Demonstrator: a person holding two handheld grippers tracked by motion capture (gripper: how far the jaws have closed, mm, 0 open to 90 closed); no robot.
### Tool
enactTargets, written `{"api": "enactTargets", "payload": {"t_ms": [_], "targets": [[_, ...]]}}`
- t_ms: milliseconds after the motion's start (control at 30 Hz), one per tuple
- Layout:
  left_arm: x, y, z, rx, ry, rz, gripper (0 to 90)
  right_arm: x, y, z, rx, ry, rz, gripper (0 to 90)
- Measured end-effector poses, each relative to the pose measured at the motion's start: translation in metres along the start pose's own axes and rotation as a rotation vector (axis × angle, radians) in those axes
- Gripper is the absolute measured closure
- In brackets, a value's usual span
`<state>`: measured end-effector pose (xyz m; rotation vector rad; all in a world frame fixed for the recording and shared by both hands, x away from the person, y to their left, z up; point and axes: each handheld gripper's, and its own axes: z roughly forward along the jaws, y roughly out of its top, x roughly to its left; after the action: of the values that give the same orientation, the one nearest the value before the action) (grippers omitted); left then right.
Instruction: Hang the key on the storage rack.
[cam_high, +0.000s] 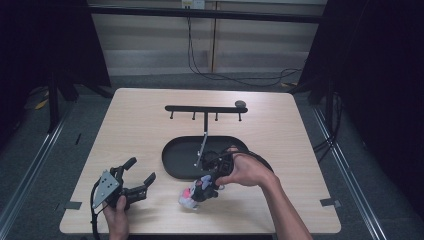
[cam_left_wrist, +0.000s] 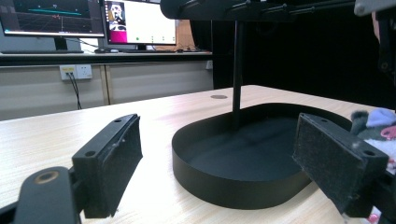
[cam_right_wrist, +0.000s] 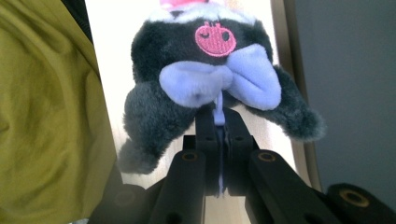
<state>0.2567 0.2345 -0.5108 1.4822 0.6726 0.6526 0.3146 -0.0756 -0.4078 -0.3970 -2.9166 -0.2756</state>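
Pinching the dark grey plush toy by its lilac loop, the right claw is gripping (left claw gaping idle); lifting steadily toward the black hook rack seems wise.

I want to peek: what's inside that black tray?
Inside the black tray only the stand's pole rises from its dark floor. The right hand and the near wall hide parts of the floor.

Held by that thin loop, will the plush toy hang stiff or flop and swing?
The plush toy is probably soft and light, judging by its fuzzy pile. The right hand-held gripper pinches only its thin loop, so it likely dangles and swings; slipping seems unlikely.
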Motion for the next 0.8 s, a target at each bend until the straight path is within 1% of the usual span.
{"api": "enactTargets", "payload": {"t_ms": [33,133,167,200,233,333,433,467,600,633,700,767,800], "targets": [[0.0,0.0,0.0,0.0,0.0,0.0,15.2,0.0,0.0,-0.002,-0.001,-0.001,0.006,87.4],[0.0,0.0,0.0,0.0,0.0,0.0,15.2,0.0,0.001,-0.007,-0.004,-0.01,-0.005,87.4],[0.0,0.0,0.0,0.0,0.0,0.0,15.2,0.001,0.002,-0.008,0.003,-0.01,-0.003,87.4],[0.0,0.0,0.0,0.0,0.0,0.0,15.2,0.002,0.003,-0.009,0.005,-0.012,-0.011,87.4],[0.0,0.0,0.0,0.0,0.0,0.0,15.2,0.003,0.004,-0.01,0.009,-0.012,-0.006,87.4],[0.0,0.0,0.0,0.0,0.0,0.0,15.2,0.003,0.005,-0.012,0.004,-0.019,-0.013,87.4],[0.0,0.0,0.0,0.0,0.0,0.0,15.2,0.004,0.005,-0.018,-0.001,-0.03,-0.016,87.4],[0.0,0.0,0.0,0.0,0.0,0.0,15.2,0.004,0.005,-0.022,-0.023,-0.034,-0.012,87.4],[0.0,0.0,0.0,0.0,0.0,0.0,15.2,0.004,0.004,-0.031,-0.031,-0.048,-0.012,87.4],[0.0,0.0,0.0,0.0,0.0,0.0,15.2,0.004,0.004,-0.031,-0.031,-0.048,-0.012,87.4],[0.0,0.0,0.0,0.0,0.0,0.0,15.2,0.004,0.004,-0.036,-0.052,-0.047,-0.006,87.4],[0.0,0.0,0.0,0.0,0.002,0.0,15.2,0.004,0.005,-0.039,-0.061,-0.051,-0.012,87.4],[0.0,0.0,0.0,0.0,0.0,0.0,15.2,0.004,0.005,-0.041,-0.063,-0.049,-0.007,87.4]]}}
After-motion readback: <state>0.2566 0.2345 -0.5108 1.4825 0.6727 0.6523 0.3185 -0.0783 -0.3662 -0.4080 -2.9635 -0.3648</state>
